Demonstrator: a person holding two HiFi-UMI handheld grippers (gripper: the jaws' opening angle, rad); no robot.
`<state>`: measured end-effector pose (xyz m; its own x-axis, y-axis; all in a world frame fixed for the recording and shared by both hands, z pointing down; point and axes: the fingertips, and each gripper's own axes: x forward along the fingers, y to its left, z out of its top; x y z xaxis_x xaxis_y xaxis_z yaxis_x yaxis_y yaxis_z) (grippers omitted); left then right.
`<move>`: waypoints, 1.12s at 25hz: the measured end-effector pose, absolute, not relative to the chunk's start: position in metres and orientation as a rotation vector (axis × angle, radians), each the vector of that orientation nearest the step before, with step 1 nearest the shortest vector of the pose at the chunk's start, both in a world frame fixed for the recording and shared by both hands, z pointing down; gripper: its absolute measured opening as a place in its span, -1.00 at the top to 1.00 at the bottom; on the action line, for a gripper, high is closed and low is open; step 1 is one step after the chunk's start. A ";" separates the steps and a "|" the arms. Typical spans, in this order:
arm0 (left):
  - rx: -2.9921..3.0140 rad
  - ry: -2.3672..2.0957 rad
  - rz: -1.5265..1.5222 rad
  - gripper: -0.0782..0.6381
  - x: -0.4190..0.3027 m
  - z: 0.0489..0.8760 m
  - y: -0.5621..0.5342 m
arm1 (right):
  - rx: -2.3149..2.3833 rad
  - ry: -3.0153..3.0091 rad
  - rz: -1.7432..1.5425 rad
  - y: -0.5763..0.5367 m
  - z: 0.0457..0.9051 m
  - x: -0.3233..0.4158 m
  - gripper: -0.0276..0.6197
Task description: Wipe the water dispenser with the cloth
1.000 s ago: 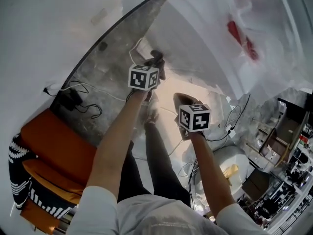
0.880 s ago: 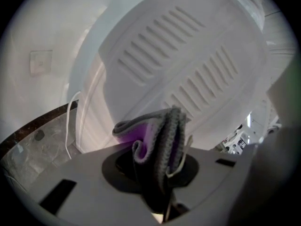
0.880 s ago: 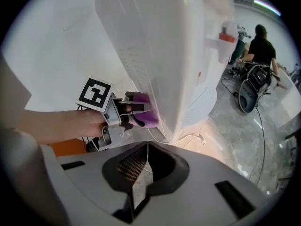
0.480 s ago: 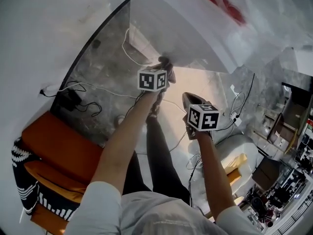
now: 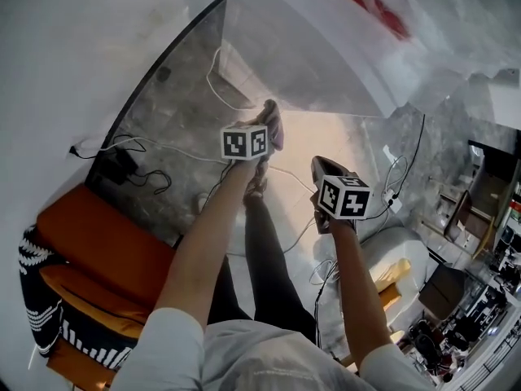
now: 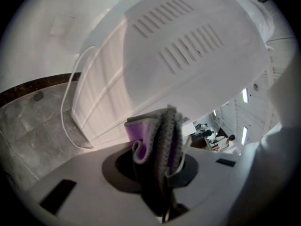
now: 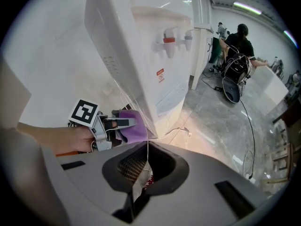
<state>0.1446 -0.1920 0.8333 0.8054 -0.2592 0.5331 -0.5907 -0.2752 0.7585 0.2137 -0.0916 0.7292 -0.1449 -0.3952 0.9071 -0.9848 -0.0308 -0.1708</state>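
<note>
Left gripper (image 7: 120, 123): pinches a folded purple-and-grey cloth (image 6: 162, 131) between its jaws. Sits at the centre of the head view and at the lower left of the right gripper view.

Cloth: stands upright out of the jaws, purple face to the left, grey knit to the right. Lies at the lower edge of the side wall of the water dispenser (image 7: 150, 65) and appears to touch it.

Water dispenser: white and upright. Fills the upper half of the left gripper view with two rows of vent slits. Shows a red tap (image 7: 169, 39) and a paler tap (image 7: 187, 37) side by side in the right gripper view.

White cord (image 6: 70, 98): loops down beside the ribbed panel, at the left of the left gripper view.

Right gripper (image 5: 327, 167): jaws pressed together, nothing gripped that can be made out. Hovers to the right of the left gripper, apart from the dispenser.

Grey stone floor (image 5: 175, 112): carries black cables (image 5: 122, 167) at the left of the head view.

Orange seat (image 5: 98, 247): lower left of the head view.

Person (image 7: 240, 41): upper right of the right gripper view, far back.
</note>
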 end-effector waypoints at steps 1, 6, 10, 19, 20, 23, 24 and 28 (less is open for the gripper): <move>1.850 -0.676 0.375 0.56 0.130 0.838 -0.195 | 1.459 -1.612 1.155 -0.097 0.730 0.208 0.87; 1.865 -0.821 0.445 0.56 0.064 0.859 -0.218 | 1.384 -1.684 1.128 -0.124 0.741 0.170 0.87; 1.845 -0.953 0.409 0.56 0.021 0.869 -0.247 | 1.299 -1.752 1.092 -0.149 0.757 0.138 0.87; 1.774 -1.053 0.356 0.56 -0.015 0.936 -0.285 | 1.145 -1.830 1.014 -0.192 0.826 0.099 0.87; 1.778 -1.051 0.356 0.56 -0.012 0.945 -0.289 | 1.136 -1.838 1.005 -0.196 0.834 0.096 0.87; 1.845 -1.066 0.401 0.56 -0.001 0.971 -0.306 | 1.114 -1.865 0.980 -0.206 0.858 0.089 0.87; 1.882 -1.076 0.430 0.56 0.002 0.979 -0.313 | 1.104 -1.877 0.966 -0.210 0.866 0.087 0.87; 1.963 -1.090 0.464 0.56 0.013 1.005 -0.343 | 1.079 -1.899 0.907 -0.219 0.897 0.091 0.87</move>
<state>0.0130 -0.3431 1.0055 0.5566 -0.5244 0.6444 -0.8279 -0.2858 0.4826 0.0908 -0.2186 0.8967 -0.3565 -0.3588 0.8626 -0.8966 0.3909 -0.2080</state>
